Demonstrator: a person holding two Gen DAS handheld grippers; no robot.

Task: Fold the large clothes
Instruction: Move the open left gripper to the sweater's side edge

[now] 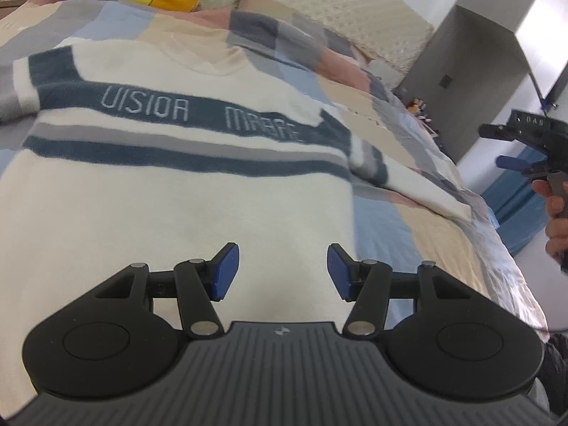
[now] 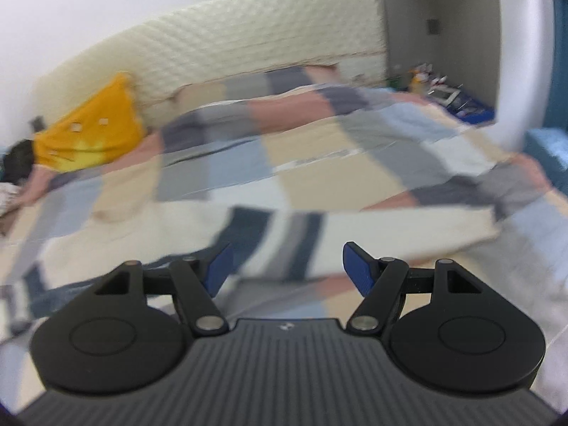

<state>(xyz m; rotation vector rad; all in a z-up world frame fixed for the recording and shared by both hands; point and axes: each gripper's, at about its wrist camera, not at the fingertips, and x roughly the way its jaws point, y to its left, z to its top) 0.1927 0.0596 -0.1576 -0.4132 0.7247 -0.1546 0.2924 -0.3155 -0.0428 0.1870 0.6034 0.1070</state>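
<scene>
On the patchwork quilt [image 1: 419,220] lies one striped sweater [image 1: 170,191]; both tongs [image 1: 283,272] [image 2: 287,274] apparently gape empty.

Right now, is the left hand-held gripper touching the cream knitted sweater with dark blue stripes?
Apart. In the left wrist view, the left hand-held gripper hangs open above the sweater, nothing between its pads.

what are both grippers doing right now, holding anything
left gripper: open, empty, over the sweater
right gripper: open, empty, nothing between the pads
</scene>
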